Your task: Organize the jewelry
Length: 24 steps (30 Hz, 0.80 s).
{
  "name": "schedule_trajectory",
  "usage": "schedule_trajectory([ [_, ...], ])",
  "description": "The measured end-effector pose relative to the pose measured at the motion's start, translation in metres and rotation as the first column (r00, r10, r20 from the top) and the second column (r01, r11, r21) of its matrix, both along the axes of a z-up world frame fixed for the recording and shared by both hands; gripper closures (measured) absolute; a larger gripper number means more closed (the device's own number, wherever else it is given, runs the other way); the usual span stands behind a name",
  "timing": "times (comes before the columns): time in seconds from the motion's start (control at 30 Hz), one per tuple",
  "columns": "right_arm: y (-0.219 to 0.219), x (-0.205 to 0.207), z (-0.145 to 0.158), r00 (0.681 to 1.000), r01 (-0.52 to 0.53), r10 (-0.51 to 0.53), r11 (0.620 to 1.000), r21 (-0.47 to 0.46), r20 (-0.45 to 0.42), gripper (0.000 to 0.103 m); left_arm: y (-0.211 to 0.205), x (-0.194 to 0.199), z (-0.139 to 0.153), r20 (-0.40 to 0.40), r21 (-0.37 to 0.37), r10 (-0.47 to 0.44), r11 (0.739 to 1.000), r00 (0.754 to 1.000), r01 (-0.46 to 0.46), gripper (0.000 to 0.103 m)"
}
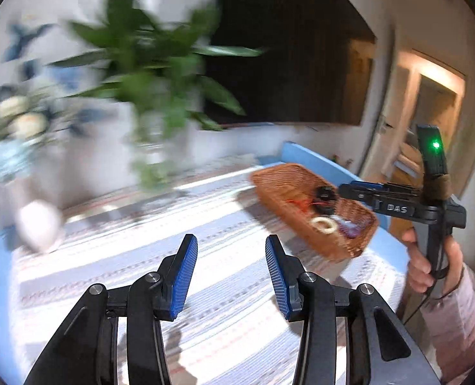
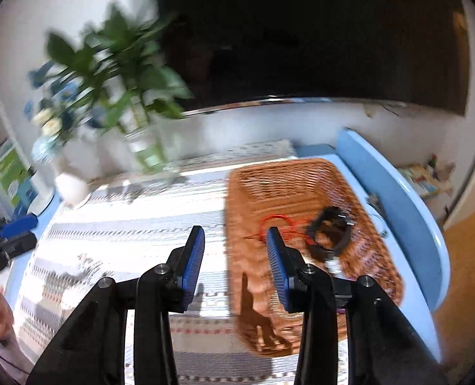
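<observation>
A brown wicker basket (image 1: pixel 288 186) (image 2: pixel 285 179) stands on the patterned cloth at the right. In it lie a black bracelet (image 2: pixel 330 234) (image 1: pixel 325 194), a red cord (image 2: pixel 277 224) (image 1: pixel 300 203), a white ring bangle (image 1: pixel 324 225) and a purple piece (image 1: pixel 349 227). My left gripper (image 1: pixel 231 276) is open and empty above the cloth, left of the basket. My right gripper (image 2: pixel 235 266) is open and empty over the basket's near left edge; it also shows in the left wrist view (image 1: pixel 398 200), above the basket.
A glass vase with a green plant (image 2: pixel 141 147) (image 1: pixel 153 96) and a white vase of blue flowers (image 2: pixel 67 183) (image 1: pixel 38 224) stand at the table's back left. The blue table edge (image 2: pixel 398 199) runs along the right. A dark window is behind.
</observation>
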State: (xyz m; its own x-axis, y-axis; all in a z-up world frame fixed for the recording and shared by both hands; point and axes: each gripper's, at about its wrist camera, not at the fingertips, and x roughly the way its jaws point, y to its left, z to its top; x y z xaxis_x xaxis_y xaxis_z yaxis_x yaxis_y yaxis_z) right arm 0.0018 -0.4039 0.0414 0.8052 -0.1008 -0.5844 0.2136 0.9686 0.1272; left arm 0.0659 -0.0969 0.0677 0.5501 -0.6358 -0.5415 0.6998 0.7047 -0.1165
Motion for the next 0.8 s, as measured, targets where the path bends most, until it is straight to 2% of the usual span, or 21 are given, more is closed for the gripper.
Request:
schedule_trajectory([
  [0.1, 0.034, 0.013, 0.000, 0.996, -0.089, 0.089, 0.996, 0.012, -0.009, 0.061, 0.048, 0.000, -0.004, 0.036, -0.021, 0.078, 0.997, 0.996, -0.077, 0.058],
  [0.2, 0.069, 0.027, -0.004, 0.987, -0.161, 0.161, 0.987, 0.014, -0.018, 0.061, 0.078, 0.009, -0.015, 0.009, -0.035, 0.123, 0.992, 0.992, -0.123, 0.058],
  [0.37, 0.120, 0.052, -0.027, 0.967, -0.242, 0.242, 0.970, 0.004, -0.082, 0.061, 0.104, 0.041, -0.042, -0.104, -0.041, 0.182, 0.981, 0.978, -0.188, 0.058],
  [0.47, 0.137, 0.065, -0.040, 0.954, -0.275, 0.275, 0.961, 0.018, -0.118, 0.061, 0.101, 0.067, -0.065, -0.199, 0.017, 0.218, 0.975, 0.955, -0.219, 0.059],
  [0.5, 0.140, 0.069, -0.043, 0.950, -0.282, 0.283, 0.959, 0.024, -0.128, 0.061, 0.100, 0.076, -0.073, -0.231, 0.044, 0.232, 0.973, 0.945, -0.228, 0.062],
  [0.57, 0.147, 0.077, -0.049, 0.944, -0.295, 0.298, 0.955, 0.041, -0.142, 0.061, 0.095, 0.088, -0.089, -0.292, 0.060, 0.211, 0.977, 0.933, -0.203, 0.065],
  [0.67, 0.150, 0.094, -0.060, 0.934, -0.308, 0.320, 0.947, 0.095, -0.161, 0.061, 0.091, 0.096, -0.107, -0.370, 0.005, 0.164, 0.985, 0.914, -0.174, 0.067],
  [0.8, 0.155, 0.113, -0.081, 0.921, -0.312, 0.335, 0.940, 0.135, -0.201, 0.061, 0.085, 0.096, -0.123, -0.413, -0.036, 0.138, 0.985, 0.900, -0.167, 0.068],
])
